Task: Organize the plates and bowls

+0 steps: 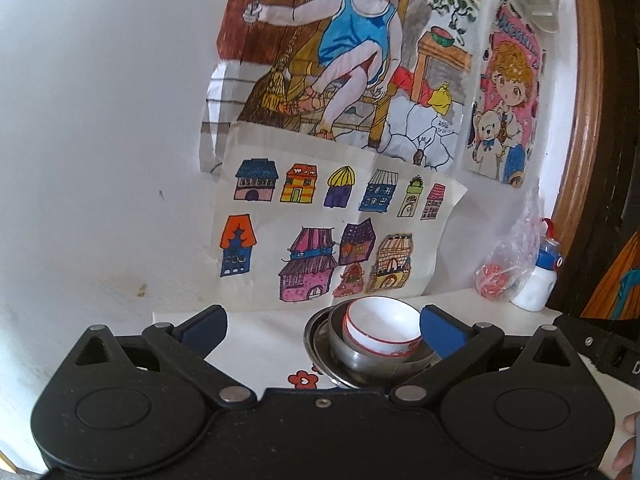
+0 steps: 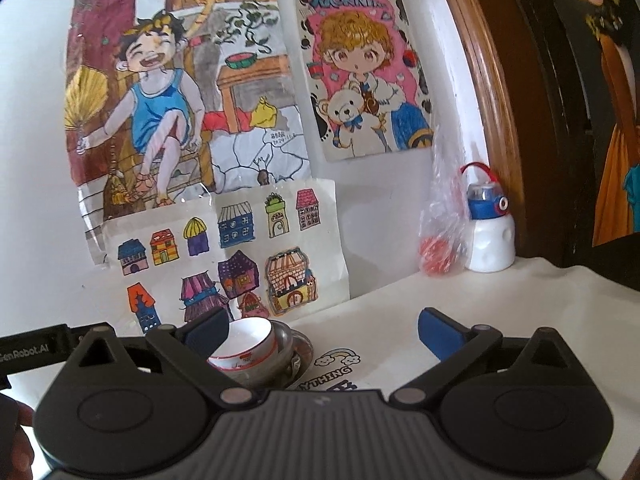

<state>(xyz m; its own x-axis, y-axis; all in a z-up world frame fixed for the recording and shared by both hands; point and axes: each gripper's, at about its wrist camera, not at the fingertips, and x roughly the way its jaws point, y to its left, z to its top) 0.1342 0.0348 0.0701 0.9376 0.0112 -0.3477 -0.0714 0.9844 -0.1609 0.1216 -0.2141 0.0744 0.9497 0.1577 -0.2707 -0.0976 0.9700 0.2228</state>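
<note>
The white wall [image 1: 100,140] fills most of both views, with colored drawings [image 1: 320,220] taped to it. Below it runs the bench [image 2: 460,312], under a pale printed cloth. At its back right corner a white bottle [image 2: 490,232] with a blue cap stands just beside a clear plastic bag [image 2: 440,240] holding something red.

The stack of dishes sits near the wall: a steel plate [image 1: 320,354] at the bottom, a steel bowl [image 1: 348,354] on it, and a white bowl [image 1: 382,328] with a red rim nested in that, tilted.

The left gripper [image 1: 322,326] has its jaws spread wide and holds nothing; the stack lies between them, toward the right finger [image 1: 442,332], which is just beside the white bowl's rim. Contact cannot be told.

The right gripper [image 2: 322,332] is likewise wide open and empty. From its view the stack lies just beside its left finger [image 2: 208,330], partly hidden behind it.
</note>
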